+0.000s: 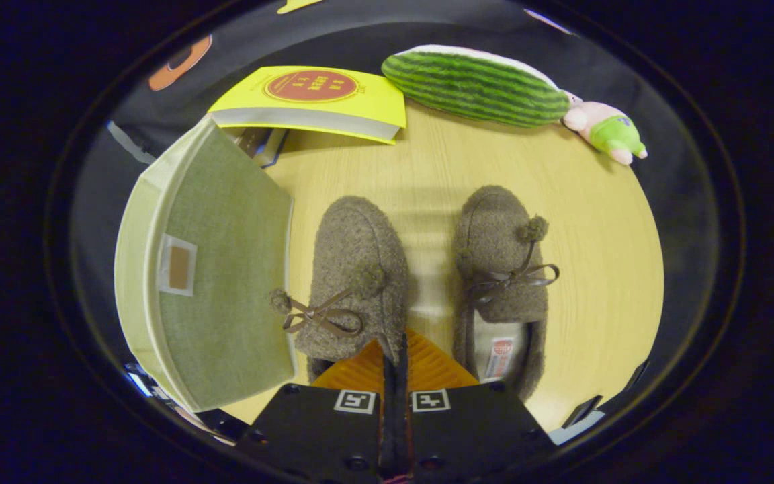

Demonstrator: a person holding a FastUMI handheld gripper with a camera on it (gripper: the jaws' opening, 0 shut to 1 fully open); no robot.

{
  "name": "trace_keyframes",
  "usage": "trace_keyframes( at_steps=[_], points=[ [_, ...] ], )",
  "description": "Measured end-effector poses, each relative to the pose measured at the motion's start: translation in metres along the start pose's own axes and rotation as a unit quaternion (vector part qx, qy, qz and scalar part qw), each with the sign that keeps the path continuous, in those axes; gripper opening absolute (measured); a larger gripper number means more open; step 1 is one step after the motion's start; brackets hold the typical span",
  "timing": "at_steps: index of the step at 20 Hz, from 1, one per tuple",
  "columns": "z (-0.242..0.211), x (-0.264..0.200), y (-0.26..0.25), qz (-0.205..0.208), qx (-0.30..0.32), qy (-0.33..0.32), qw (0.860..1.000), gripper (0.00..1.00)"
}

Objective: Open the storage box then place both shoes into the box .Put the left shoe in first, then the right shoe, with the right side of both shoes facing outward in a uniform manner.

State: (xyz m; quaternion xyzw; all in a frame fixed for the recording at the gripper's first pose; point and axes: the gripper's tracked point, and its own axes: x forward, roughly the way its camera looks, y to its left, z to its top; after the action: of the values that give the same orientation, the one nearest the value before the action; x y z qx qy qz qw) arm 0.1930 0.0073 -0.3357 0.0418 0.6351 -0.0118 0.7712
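Observation:
Two brown fuzzy slippers with bows and pompoms lie side by side on the wooden table, toes pointing away from me. The left shoe [353,269] is just ahead of my fingers, and its inner heel rim runs down between them. My gripper [395,359] is shut on that rim. The right shoe [502,269] lies a little to the right of the fingers, its lining and label showing at the heel. The green fabric storage box [226,282] stands close against the left shoe's left side, a broad panel with a small label window facing me. Its opening is hidden.
Beyond the box a yellow book [313,101] rests on another object. A striped green watermelon plush [474,84] and a small pink-and-green toy [605,131] lie at the table's far edge. Bare table [602,269] stretches right of the right shoe.

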Motion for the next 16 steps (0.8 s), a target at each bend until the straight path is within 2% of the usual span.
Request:
trace_keyframes(
  at_steps=[10,16],
  points=[
    [0.025,-0.114,0.042,-0.001,-0.027,-0.064,0.998,0.06],
    [0.030,-0.140,0.114,0.044,-0.023,-0.078,0.996,0.06]
  ],
)
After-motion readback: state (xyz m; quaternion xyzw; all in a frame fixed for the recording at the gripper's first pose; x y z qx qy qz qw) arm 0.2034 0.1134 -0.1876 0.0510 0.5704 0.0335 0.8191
